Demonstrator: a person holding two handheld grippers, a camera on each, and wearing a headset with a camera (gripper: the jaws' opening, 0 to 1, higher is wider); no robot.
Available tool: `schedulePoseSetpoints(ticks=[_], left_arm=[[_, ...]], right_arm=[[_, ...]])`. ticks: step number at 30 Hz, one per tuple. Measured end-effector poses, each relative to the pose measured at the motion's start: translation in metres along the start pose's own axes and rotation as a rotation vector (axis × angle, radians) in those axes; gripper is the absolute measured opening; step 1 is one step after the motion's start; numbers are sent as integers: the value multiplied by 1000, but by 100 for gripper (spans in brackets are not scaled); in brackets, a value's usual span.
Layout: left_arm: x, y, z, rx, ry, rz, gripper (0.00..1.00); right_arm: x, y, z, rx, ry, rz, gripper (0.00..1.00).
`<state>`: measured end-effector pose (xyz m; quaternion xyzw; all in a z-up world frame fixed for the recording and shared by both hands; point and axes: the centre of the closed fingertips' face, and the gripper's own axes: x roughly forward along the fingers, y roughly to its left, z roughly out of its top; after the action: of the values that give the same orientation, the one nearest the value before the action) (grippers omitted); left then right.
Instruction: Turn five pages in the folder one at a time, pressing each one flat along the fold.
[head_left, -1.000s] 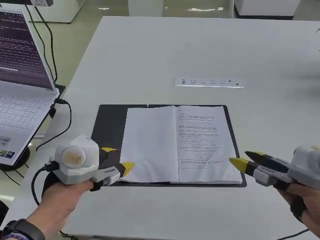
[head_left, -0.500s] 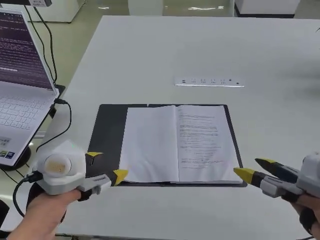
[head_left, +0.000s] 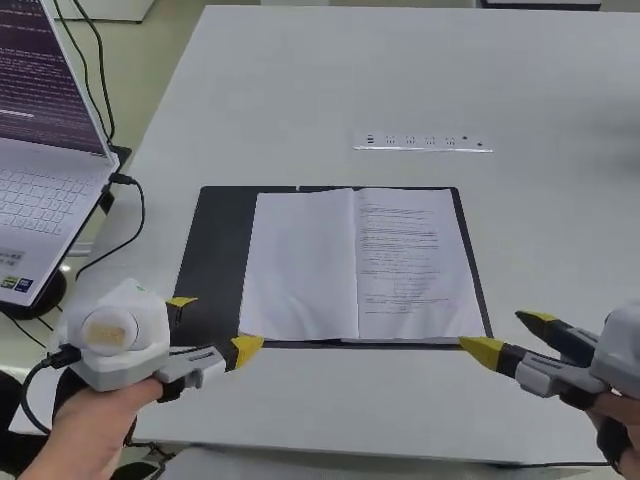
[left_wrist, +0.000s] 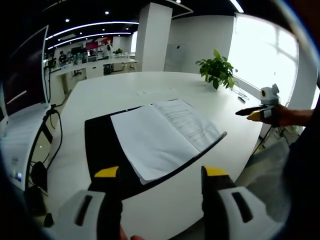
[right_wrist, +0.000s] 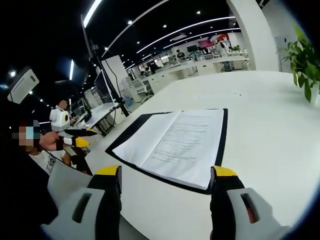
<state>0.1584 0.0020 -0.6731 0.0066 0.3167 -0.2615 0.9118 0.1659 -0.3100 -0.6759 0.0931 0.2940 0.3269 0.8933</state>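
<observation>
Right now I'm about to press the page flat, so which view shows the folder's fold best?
The head view: it looks down on the fold, showing its whole length between the blank page and the printed page. The left and right gripper views show it slanted and foreshortened, each from a near corner.

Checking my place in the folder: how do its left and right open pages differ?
The left page is blank; the right page carries lines of printed text. Beside the left page a broad band of the black cover lies bare; the right page leaves only a thin edge of it. Both lie flat and meet at the fold.
</observation>
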Motion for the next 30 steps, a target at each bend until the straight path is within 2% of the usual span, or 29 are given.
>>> schedulePoseSetpoints(ticks=[11, 15, 24, 30], left_arm=[[11, -11, 2, 22, 16, -30, 64], [17, -16, 5, 34, 24, -44, 64], [39, -36, 18, 75, 33, -99, 63], [56, -46, 33, 98, 26, -130, 63]], right_arm=[[-1, 0, -4, 5, 9, 0, 72], [-2, -4, -6, 13, 12, -3, 71], [-6, -3, -5, 29, 5, -16, 71], [-11, -6, -1, 31, -9, -25, 71]])
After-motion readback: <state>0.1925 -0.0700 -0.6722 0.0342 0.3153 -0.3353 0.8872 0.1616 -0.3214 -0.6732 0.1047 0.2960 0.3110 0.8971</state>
